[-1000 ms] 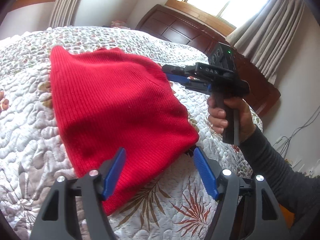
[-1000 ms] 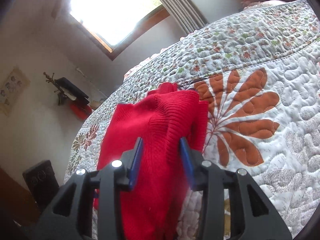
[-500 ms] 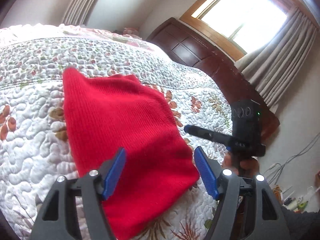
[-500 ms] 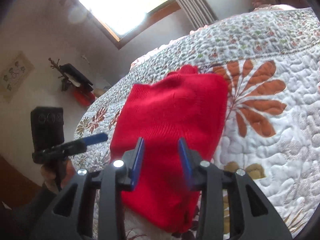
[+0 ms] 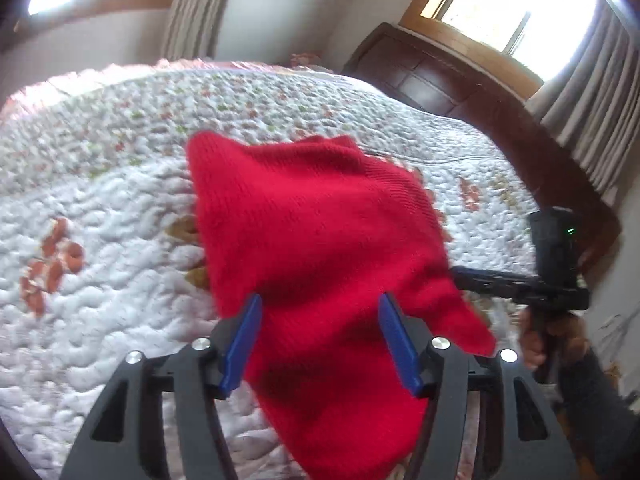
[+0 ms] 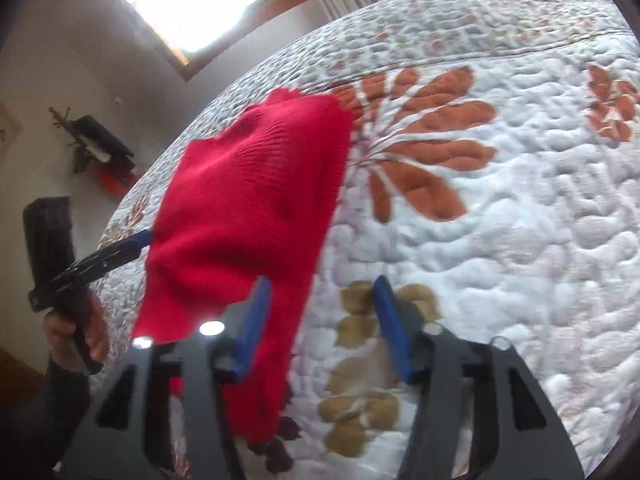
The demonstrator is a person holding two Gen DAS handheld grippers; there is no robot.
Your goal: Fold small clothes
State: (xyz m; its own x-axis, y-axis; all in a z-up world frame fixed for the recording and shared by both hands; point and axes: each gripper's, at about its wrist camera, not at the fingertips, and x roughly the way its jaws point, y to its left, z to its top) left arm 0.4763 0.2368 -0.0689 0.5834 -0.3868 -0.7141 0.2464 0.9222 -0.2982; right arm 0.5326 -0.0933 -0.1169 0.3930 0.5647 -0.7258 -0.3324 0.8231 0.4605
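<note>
Evidently soft and light, the red ribbed-knit garment (image 5: 320,248) will sag and slide wherever unsupported; its corners and hems look like the surest places to take hold. It lies rumpled, roughly folded, on the white quilted bedspread with rust-orange leaf motifs (image 6: 520,220). The left gripper (image 5: 320,340) hovers spread above its near edge. The right gripper (image 6: 320,320) is spread too, beside the garment's edge, pinching nothing.

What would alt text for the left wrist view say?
A red knit garment lies on a quilted bed, between the open left gripper. At right, a hand holds the right gripper beside it.
</note>
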